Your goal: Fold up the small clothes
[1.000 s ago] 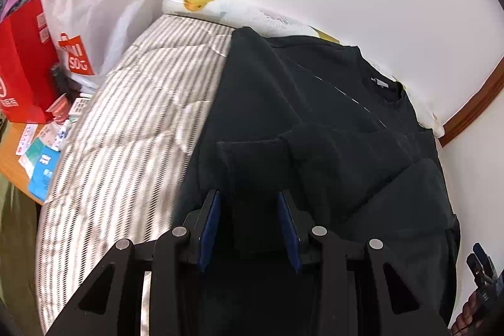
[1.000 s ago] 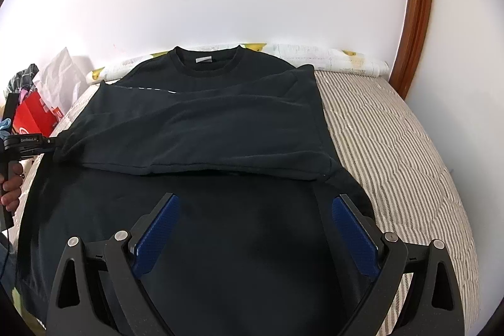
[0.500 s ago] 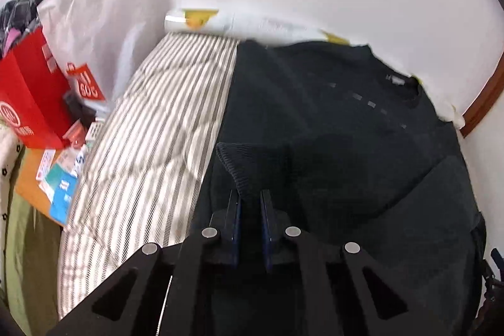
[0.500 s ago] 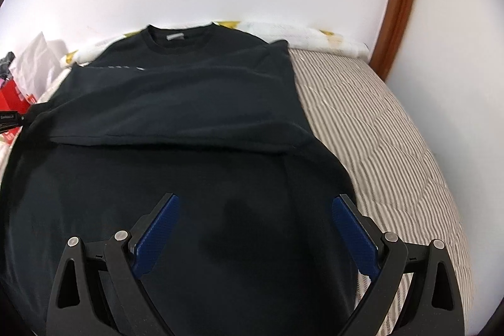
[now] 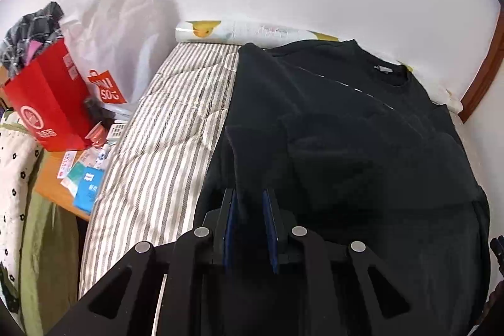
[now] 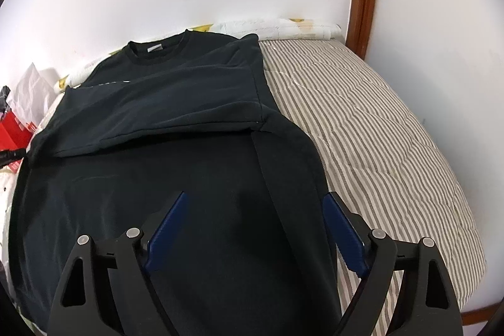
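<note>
Since the earlier frames, the left gripper (image 5: 249, 221) has pinched down on the sleeve cuff (image 5: 242, 153) of the black shirt (image 6: 176, 103) and is lifting it off the cloth, while the right gripper (image 6: 252, 229) has slid sideways toward the shirt's right edge. That shirt is lying face up along the striped mattress (image 6: 378, 128), its collar (image 6: 157, 51) toward the wall and the rolled bedding (image 5: 239, 32) at the head of the bed. Its right sleeve is already lying folded across the chest, so 1 fold is looking done; the left sleeve is only now being raised, and the side folds and the bottom-to-collar fold are still waiting. On the left gripper the jaws are standing nearly together with the dark cuff rising between the blue pads, though they are easing slightly apart, so the grip is looking light. On the right gripper the jaws are spread wide and beginning to close, hovering over the shirt's lower right part with a dark seam or folded edge running between them; nothing is being pressed there yet. Beyond the mattress on the left, a red paper bag (image 5: 47, 103), a white shopping bag (image 5: 116, 43) and scattered packets are crowding a low table (image 5: 53, 188).
</note>
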{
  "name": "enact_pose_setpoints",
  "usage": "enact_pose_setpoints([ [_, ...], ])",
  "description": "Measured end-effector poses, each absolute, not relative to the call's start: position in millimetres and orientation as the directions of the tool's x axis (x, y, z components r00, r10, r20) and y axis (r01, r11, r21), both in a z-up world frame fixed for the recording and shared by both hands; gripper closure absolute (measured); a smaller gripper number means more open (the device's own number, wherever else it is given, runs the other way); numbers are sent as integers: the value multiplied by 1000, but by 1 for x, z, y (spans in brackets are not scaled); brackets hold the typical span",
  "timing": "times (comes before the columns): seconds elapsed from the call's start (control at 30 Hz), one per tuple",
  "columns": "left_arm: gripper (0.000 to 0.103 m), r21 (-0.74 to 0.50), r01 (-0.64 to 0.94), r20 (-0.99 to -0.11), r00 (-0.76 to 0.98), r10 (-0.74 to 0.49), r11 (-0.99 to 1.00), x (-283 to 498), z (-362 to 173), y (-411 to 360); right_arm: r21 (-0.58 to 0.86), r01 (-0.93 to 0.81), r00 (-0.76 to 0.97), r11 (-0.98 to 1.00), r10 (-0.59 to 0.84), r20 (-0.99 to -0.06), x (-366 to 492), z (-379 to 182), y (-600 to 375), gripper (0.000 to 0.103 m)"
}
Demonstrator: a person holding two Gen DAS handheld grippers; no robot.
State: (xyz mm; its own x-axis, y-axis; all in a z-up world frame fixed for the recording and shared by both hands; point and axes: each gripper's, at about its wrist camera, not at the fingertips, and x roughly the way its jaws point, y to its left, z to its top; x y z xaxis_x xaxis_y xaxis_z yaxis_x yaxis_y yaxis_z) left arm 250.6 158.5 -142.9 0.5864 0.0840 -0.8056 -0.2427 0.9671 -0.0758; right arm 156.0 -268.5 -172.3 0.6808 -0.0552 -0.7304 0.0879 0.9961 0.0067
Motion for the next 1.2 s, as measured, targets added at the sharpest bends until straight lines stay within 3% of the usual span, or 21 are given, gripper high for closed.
enact_pose_setpoints([
  [0.23,86,-71,-235,-784,614,91,969,207,-125,140,-67,97,707,993,-117,-697,124,-161,-270,28],
  [0.43,86,-55,-214,-770,631,95,975,174,-114,122,-40,98,714,994,-98,-694,91,-152,-281,28],
  [0.63,86,-123,-167,-792,611,4,978,145,-117,112,-23,83,697,996,-74,-713,68,-153,-290,30],
  [0.9,86,-163,-267,-848,530,3,950,110,-143,145,-17,89,684,996,-74,-725,45,-172,-303,30],
  [0.97,81,-162,-267,-846,533,5,950,100,-147,149,1,91,674,996,-61,-736,42,-180,-308,30],
  [1.03,65,-155,-272,-848,529,13,950,92,-153,150,13,100,668,995,-58,-742,40,-187,-312,30],
  [1.2,64,-190,-245,-853,521,-36,951,78,-172,144,59,136,641,989,-42,-767,39,-208,-320,32],
])
